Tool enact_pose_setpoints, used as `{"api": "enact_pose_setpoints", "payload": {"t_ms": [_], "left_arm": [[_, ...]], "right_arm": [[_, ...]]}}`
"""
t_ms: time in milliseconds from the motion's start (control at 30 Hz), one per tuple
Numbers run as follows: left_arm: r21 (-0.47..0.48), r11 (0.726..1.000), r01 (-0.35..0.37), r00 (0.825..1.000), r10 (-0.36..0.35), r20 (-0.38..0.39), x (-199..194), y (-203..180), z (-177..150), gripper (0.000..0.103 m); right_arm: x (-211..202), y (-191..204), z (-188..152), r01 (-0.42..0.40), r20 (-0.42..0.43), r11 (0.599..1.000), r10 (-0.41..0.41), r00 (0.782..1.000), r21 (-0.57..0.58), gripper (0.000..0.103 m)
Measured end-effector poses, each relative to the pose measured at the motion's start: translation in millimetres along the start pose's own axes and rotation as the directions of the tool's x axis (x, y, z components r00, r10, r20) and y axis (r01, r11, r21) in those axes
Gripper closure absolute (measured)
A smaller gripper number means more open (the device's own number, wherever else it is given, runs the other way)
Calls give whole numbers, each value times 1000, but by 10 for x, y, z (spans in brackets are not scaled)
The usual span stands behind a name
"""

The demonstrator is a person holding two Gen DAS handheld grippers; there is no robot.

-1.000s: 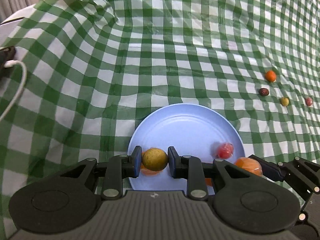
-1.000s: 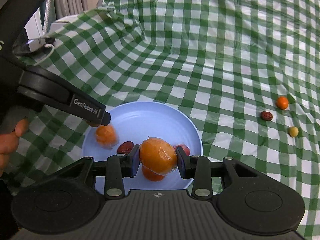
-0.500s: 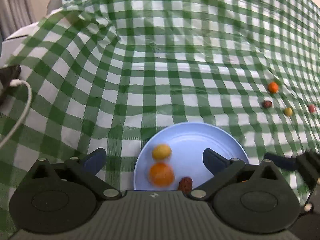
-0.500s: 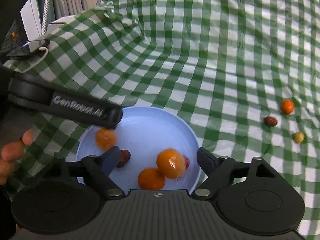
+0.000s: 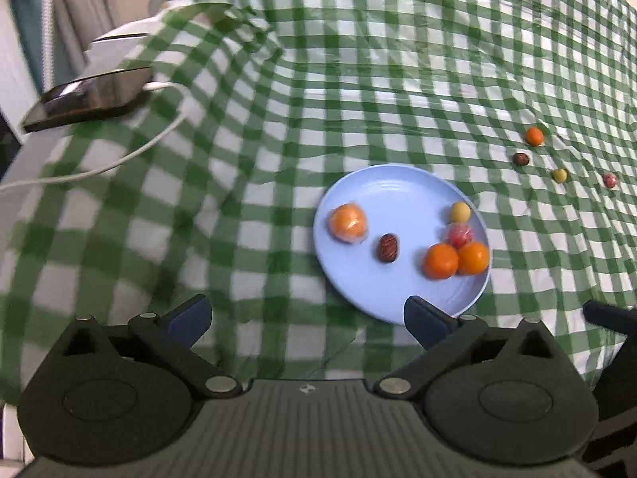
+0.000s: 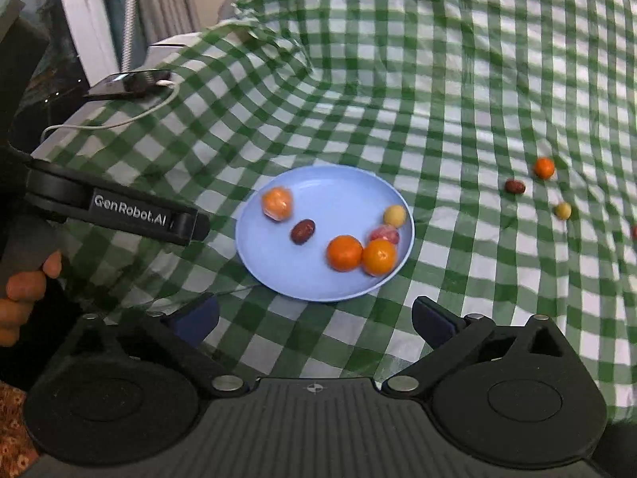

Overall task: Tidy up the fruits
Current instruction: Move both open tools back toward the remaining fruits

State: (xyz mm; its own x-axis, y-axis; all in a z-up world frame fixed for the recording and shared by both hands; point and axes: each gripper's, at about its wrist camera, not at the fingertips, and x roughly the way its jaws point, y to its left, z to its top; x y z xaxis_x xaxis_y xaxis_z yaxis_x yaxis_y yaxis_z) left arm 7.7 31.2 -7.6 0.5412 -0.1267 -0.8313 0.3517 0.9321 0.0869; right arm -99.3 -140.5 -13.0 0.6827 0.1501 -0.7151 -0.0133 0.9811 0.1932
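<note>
A light blue plate [image 5: 382, 187] [image 6: 338, 183] lies on the green checked cloth. It holds three oranges, one wrapped at its left [image 5: 347, 222] [image 6: 277, 203], a brown date [image 5: 388, 247] [image 6: 302, 231], a yellow fruit [image 5: 460, 212] [image 6: 394, 215] and a red wrapped fruit [image 5: 460, 236] [image 6: 384, 234]. My left gripper [image 5: 306, 316] is open and empty, above the cloth just short of the plate. My right gripper [image 6: 314, 318] is open and empty, also short of the plate.
Loose on the cloth at the right lie a small orange [image 5: 534, 136] [image 6: 544, 167], a date [image 5: 520, 159] [image 6: 515, 186], a yellow fruit [image 5: 559, 175] [image 6: 563, 210] and a red fruit [image 5: 610, 179]. A phone [image 5: 89, 97] with a white cable [image 5: 131, 155] lies at the far left.
Both grippers opened, dropped the yellow fruit and the orange on the plate, then pulled back and up. The plate now sits farther ahead in both views.
</note>
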Motion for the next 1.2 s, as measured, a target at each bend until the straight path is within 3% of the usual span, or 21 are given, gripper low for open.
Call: {"api": "enact_pose_setpoints", "payload": {"t_ms": [267, 533, 1200], "left_arm": [[-43, 998, -38, 999, 39, 28, -361, 80, -188, 0], [-3, 999, -33, 998, 34, 59, -606, -37, -322, 0], [36, 999, -32, 999, 31, 28, -537, -94, -344, 0]], "right_arm": [[-378, 127, -74, 23, 99, 999, -19, 995, -31, 1], [-586, 139, -160, 49, 145, 999, -46, 988, -18, 1], [-503, 118, -182, 50, 110, 999, -51, 993, 5, 1]]}}
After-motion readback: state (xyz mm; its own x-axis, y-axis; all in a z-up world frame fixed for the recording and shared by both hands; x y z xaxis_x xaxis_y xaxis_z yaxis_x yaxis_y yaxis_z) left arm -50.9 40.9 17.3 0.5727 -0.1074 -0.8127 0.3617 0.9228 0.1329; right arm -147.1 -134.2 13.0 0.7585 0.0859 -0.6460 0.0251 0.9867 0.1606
